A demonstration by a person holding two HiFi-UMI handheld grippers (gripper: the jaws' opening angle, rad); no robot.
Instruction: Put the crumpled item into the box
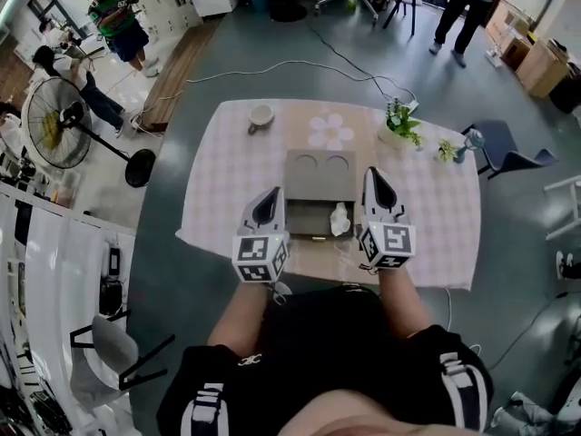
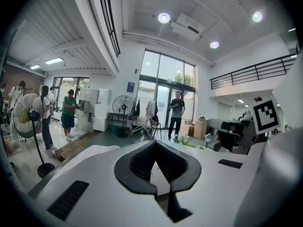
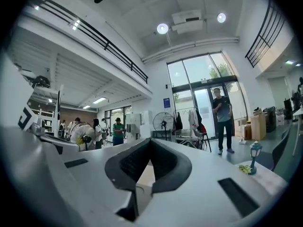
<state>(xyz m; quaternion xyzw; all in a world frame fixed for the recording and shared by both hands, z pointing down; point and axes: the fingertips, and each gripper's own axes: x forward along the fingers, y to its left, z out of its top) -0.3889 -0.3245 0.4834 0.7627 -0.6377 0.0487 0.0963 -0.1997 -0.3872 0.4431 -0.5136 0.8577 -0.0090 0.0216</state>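
Observation:
A grey box (image 1: 320,173) with two round hollows in its top stands mid-table in the head view. Its front compartment is open, and a crumpled white item (image 1: 339,218) lies at that compartment's right side. My left gripper (image 1: 269,198) hovers just left of the open compartment, my right gripper (image 1: 372,176) just right of it, both pointing away from me. Neither touches the crumpled item. In the left gripper view the left gripper (image 2: 155,142) has its jaws together and empty. The right gripper (image 3: 150,140) looks the same in its own view. Both of these views look out over the room, and neither shows the box.
A pink checked cloth (image 1: 218,189) covers the table. At the back stand a cup (image 1: 261,116), a flower-shaped mat (image 1: 330,131), a potted plant (image 1: 399,123) and a small lamp (image 1: 470,140). A floor fan (image 1: 59,125) stands left, a chair (image 1: 508,153) right. People stand farther off.

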